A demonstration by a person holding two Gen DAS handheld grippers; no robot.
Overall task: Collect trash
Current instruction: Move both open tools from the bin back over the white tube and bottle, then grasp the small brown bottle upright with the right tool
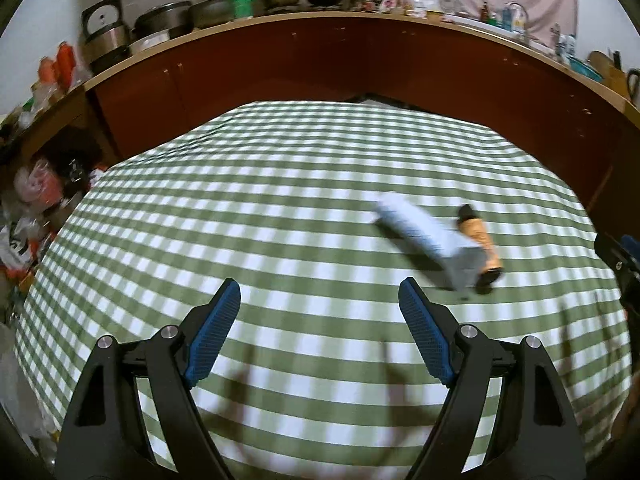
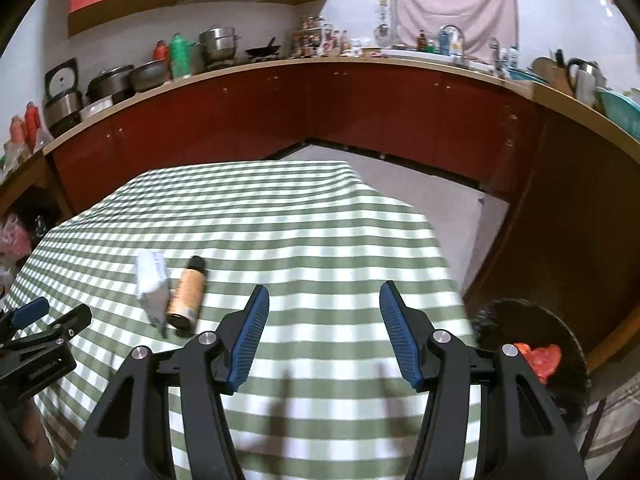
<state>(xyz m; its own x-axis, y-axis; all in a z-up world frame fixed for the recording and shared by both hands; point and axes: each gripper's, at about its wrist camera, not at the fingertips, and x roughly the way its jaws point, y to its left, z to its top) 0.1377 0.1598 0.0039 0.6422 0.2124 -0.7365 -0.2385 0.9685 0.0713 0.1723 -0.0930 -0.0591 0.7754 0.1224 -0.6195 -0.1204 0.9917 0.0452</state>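
Trash lies on the checked tablecloth [image 1: 280, 208] ahead of both tools: a tan bottle [image 2: 186, 294] with a dark cap, on its side, and a crumpled pale wrapper [image 2: 151, 282] touching it.

From the right gripper [image 2: 324, 336], the pair sits ahead and to the left, the bottle nearer, its long axis running away from the tool and leaning slightly right, cap at the far end. From the left gripper [image 1: 320, 334], they lie ahead to the right, wrapper [image 1: 424, 236] nearer, bottle [image 1: 482, 248] beyond it.

Both grippers stand spread with nothing between the blue pads. The right one looks closer, I'd judge, and would need to swing left. A dark bin [image 2: 560, 344] holding something red sits low to its right.
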